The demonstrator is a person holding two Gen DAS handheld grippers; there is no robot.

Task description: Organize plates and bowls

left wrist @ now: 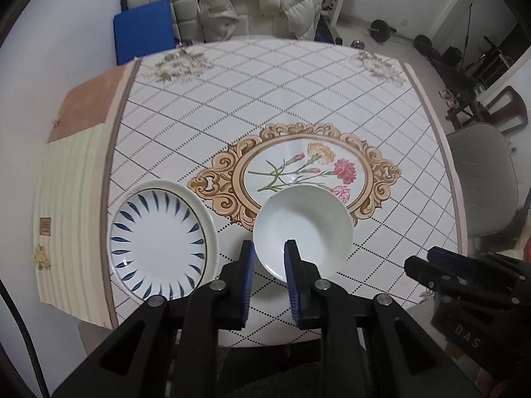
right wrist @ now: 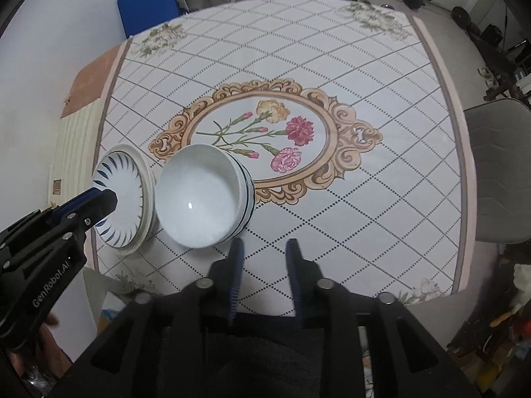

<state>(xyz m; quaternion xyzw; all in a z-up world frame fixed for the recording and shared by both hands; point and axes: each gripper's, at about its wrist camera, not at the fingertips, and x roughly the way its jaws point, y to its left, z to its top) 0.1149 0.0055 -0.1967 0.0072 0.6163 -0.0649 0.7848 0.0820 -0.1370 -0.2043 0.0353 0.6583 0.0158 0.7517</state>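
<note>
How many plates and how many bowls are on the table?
Plates: 1, the plate with blue leaf marks.
Bowls: 1, the white bowl beside it.
Total: 2 dishes on the table.
</note>
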